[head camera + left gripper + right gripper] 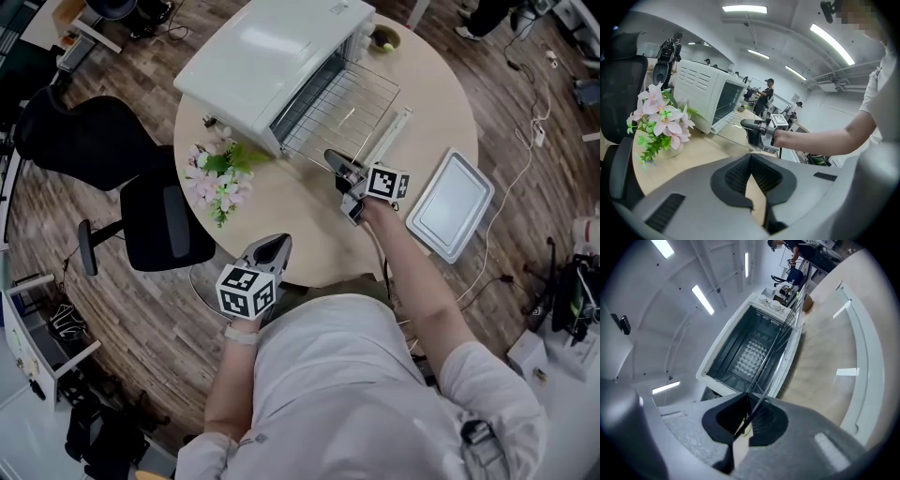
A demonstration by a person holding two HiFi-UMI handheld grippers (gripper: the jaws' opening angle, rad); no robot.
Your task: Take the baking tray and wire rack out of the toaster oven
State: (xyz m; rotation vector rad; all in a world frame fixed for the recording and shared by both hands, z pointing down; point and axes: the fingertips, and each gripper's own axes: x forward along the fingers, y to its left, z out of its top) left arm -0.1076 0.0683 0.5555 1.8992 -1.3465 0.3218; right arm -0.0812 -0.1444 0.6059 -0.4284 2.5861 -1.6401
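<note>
A white toaster oven (267,56) stands at the back of the round table (300,225) with its door dropped open. The wire rack (342,108) sticks halfway out over the door. My right gripper (330,155) is shut on the rack's front wire; in the right gripper view the thin wire (776,352) runs from the closed jaws (749,401) into the oven's cavity (745,350). The grey baking tray (452,203) lies on the table to the right, outside the oven. My left gripper (277,246) hovers at the near table edge, shut and holding nothing (750,159).
A pot of pink flowers (220,173) sits left of the oven door. The door's white handle bar (389,136) lies beside the rack. A black office chair (112,178) stands left of the table. A small bowl (384,39) sits behind the oven.
</note>
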